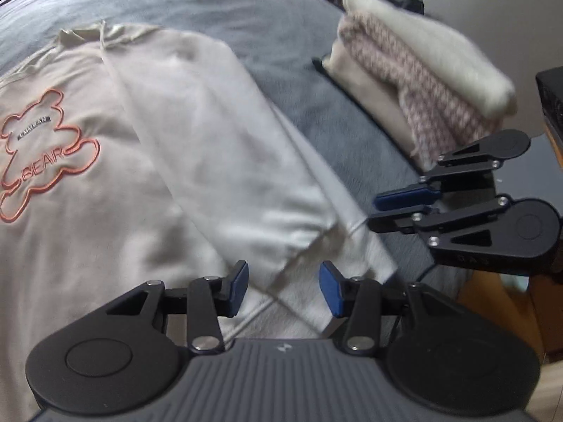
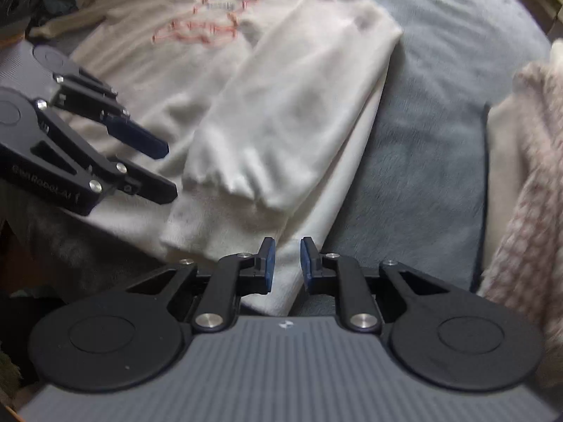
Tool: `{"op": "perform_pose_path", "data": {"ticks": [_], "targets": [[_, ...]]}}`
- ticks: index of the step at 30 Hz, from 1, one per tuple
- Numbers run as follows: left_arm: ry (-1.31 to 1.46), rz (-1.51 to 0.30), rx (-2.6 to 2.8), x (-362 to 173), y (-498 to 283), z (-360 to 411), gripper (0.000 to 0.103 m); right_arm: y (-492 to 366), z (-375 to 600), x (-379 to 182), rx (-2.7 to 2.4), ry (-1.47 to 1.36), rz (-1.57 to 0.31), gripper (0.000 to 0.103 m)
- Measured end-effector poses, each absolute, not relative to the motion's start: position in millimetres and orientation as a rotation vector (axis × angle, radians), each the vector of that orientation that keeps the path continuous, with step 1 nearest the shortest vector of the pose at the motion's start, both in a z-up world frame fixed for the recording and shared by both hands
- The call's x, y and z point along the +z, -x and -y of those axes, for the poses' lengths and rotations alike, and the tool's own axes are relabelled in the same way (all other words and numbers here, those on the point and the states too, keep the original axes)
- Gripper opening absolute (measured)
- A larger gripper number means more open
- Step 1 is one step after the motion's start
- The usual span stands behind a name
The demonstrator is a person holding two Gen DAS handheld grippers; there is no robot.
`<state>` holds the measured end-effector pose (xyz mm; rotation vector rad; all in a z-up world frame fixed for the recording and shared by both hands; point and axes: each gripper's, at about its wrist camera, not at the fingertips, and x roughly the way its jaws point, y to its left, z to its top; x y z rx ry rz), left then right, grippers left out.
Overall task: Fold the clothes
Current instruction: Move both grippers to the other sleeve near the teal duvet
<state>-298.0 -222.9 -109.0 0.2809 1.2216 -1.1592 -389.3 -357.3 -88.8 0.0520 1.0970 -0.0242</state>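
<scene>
A cream sweatshirt (image 1: 105, 161) lies spread on a bed covered by a grey blanket (image 1: 288, 81). An orange bear outline (image 1: 42, 154) with the word BEAR is stitched on its chest. One sleeve (image 1: 225, 161) is folded in across the body, its ribbed cuff (image 2: 228, 183) ending near the hem at the near edge of the bed.

The left gripper (image 1: 283, 288) hovers over the sweatshirt's hem just below that cuff. Its jaws stand wide apart with nothing between the blue pads (image 1: 330, 290); cloth shows in the gap beneath, but whether the pads touch it is unclear.

The right gripper (image 2: 285, 263) sits at the hem's right corner, where the sweatshirt meets the blanket. Its jaws are open by a narrow gap and hold nothing. In the left wrist view it appears side-on just beside the sweatshirt's right edge, with its two fingers slightly apart.

To the right on the blanket, well apart from the sweatshirt, rests a stack of folded clothes (image 1: 422, 81): a fluffy white piece on top, a pink and white knit below it, and a cream piece under those.
</scene>
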Motion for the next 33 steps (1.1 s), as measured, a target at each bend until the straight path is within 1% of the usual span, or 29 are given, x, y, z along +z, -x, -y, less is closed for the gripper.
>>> {"op": "perform_pose_path", "data": {"ticks": [2, 6, 8, 10, 11, 15, 17, 20, 23, 29, 33], "targets": [[-0.214, -1.225, -1.139, -103, 297, 224, 0.047, 380, 365, -80, -0.008, -0.086, -1.028, 0.014], [-0.133, -1.37, -1.039, -135, 304, 219, 0.044, 360, 373, -93, 0.022, -0.145, -0.959, 0.014], [-0.107, -1.397, -0.987, -142, 303, 208, 0.043, 352, 377, -112, 0.044, -0.206, -1.0, 0.014], [-0.052, -1.395, -0.949, -137, 297, 191, 0.046, 350, 378, -134, 0.044, -0.233, -1.089, 0.014], [-0.027, -1.385, -0.924, -132, 291, 181, 0.046, 351, 378, -137, 0.044, -0.233, -1.095, 0.014], [0.1, -1.355, -0.793, -121, 255, 132, 0.049, 343, 377, -116, 0.026, -0.248, -1.099, 0.016], [0.176, -1.34, -0.703, -120, 229, 102, 0.049, 334, 369, -98, 0.031, -0.205, -1.069, 0.016], [0.265, -1.303, -0.552, -118, 185, 55, 0.049, 307, 345, -76, 0.058, -0.165, -1.019, 0.016], [0.352, -1.259, -0.402, -114, 140, 1, 0.051, 268, 312, -67, 0.112, -0.163, -0.975, 0.016], [0.523, -1.17, -0.135, -109, 68, -116, 0.054, 185, 209, -66, 0.252, -0.192, -0.902, 0.016], [0.569, -1.096, 0.021, -103, 29, -182, 0.057, 133, 143, -65, 0.329, -0.241, -0.879, 0.016]]}}
